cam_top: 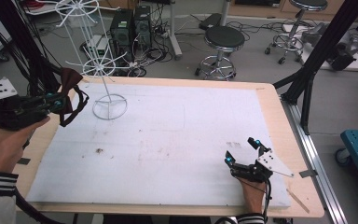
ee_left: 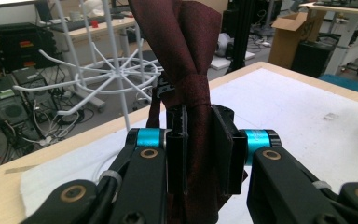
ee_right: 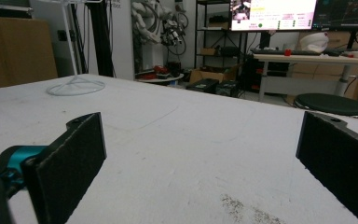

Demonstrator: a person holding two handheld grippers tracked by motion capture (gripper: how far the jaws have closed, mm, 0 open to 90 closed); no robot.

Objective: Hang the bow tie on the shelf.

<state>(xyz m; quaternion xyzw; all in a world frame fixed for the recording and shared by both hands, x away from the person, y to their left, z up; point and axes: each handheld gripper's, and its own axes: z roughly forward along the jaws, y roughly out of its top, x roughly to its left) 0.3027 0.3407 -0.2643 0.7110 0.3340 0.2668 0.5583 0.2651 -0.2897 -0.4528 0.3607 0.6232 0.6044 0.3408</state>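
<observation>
A dark red bow tie (cam_top: pixel 71 78) with a black strap loop hangs above the table's left edge, and my left gripper (cam_top: pixel 60 101) is shut on it. In the left gripper view the dark red fabric (ee_left: pixel 177 37) rises from between the closed jaws of the left gripper (ee_left: pixel 199 135). Just beyond it stands a white wire rack (cam_top: pixel 103 65), its spoked arms (ee_left: pixel 116 70) close behind the tie and its ring base (cam_top: pixel 109 107) on the mat. My right gripper (cam_top: pixel 244 151) rests low at the front right, open with nothing between its pads (ee_right: pixel 70 163).
A white foam mat (cam_top: pixel 168 140) covers most of the wooden table (cam_top: pixel 279 121). A small dark speck (cam_top: pixel 99 150) lies on the mat. Behind the table are stools (cam_top: pixel 223 39), computer towers (cam_top: pixel 130 25) and cables. A black frame post (cam_top: pixel 307 88) stands at the right.
</observation>
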